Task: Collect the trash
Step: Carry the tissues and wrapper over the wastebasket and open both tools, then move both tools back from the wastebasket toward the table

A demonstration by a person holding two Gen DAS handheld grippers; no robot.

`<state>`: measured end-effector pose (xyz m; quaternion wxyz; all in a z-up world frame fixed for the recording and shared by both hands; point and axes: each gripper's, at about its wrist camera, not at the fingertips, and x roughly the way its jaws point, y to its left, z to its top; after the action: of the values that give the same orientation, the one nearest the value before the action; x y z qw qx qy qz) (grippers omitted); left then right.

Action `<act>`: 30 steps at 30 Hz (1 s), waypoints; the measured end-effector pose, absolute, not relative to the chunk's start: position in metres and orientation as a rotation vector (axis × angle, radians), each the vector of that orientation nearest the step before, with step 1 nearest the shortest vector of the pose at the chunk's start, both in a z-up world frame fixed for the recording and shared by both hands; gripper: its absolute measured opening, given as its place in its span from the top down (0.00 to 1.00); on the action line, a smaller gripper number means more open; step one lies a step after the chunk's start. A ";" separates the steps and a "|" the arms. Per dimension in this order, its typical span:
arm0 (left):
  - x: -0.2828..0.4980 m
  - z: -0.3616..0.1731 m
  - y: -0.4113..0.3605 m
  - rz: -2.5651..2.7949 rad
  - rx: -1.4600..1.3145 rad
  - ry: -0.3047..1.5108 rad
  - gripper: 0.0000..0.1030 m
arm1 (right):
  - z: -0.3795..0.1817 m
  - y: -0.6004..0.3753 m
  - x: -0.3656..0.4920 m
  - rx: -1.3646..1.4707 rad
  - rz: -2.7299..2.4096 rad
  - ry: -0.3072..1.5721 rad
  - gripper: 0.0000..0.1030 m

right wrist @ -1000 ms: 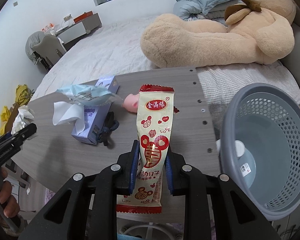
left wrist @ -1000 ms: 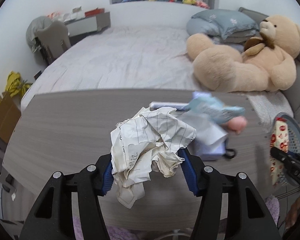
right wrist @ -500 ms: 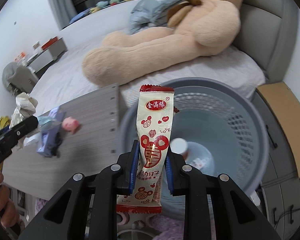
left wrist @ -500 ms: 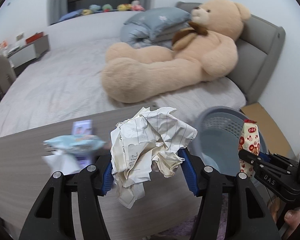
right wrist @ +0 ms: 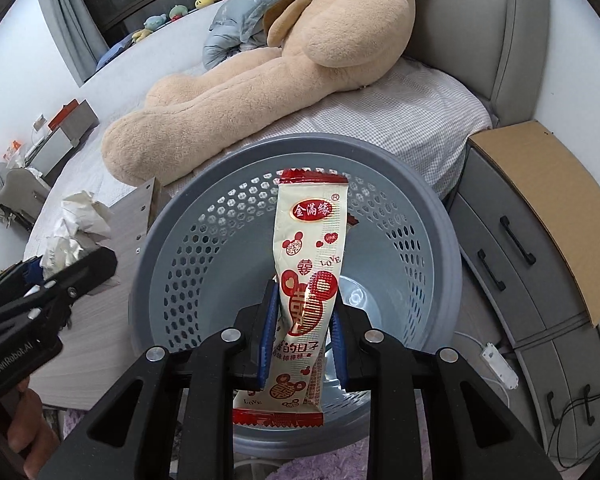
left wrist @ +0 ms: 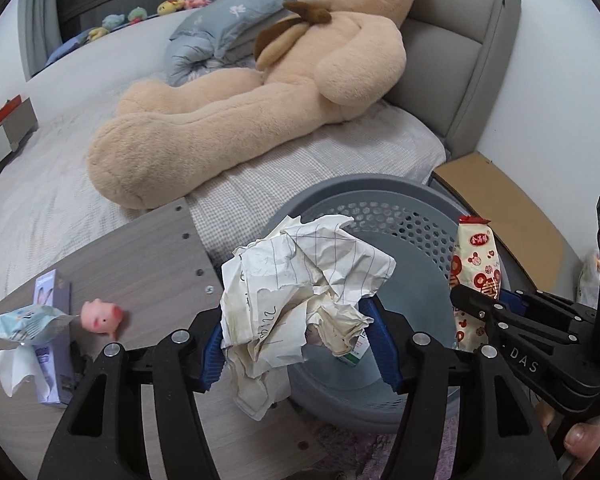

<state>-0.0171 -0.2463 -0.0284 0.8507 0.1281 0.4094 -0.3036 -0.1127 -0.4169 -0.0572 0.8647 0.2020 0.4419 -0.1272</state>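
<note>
We have both pieces of trash in hand, and what matters now is how each sits over the grey basket (right wrist: 440, 216). The right gripper (right wrist: 302, 344) has its fingers closed on the lower half of the snack wrapper (right wrist: 310, 264), whose long axis stands upright, rising out of the fingers toward the far side. In the right wrist view the wrapper lies squarely over the basket's open mouth, with the pale bottom showing just behind it, so we judge that letting go here would drop it inside.

The left gripper (left wrist: 296, 344) has its fingers pressed onto the crumpled paper (left wrist: 300, 276), a loose wad that bulges above them and hangs below. From the left wrist view the wad sits over the basket's near-left rim, where the tabletop (left wrist: 140, 264) ends, and the bowl opens to its right and farther away. So the right gripper is the nearer to the middle of the basket. We think the left gripper needs to go a little right and farther before it opens, or the paper may catch the rim.

Left on the tabletop are a small pink pig toy (left wrist: 100, 318) and, near it, a tissue pack (left wrist: 32, 318) on a lilac box.
</note>
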 end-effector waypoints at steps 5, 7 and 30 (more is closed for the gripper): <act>-0.016 -0.035 -0.260 -0.634 0.293 0.881 0.39 | -0.059 -0.423 -0.112 0.425 -0.263 0.922 0.76; -0.014 -0.036 -0.261 -0.630 0.296 0.886 0.33 | -0.058 -0.424 -0.113 0.425 -0.263 0.918 0.68; -0.016 -0.036 -0.250 -0.562 0.254 0.884 0.08 | -0.059 -0.428 -0.124 0.439 -0.292 0.902 0.48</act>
<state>-0.0159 -0.2503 -0.0355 0.8582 0.1211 0.4211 -0.2674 -0.1237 -0.4283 -0.0591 0.8667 0.2095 0.4306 -0.1396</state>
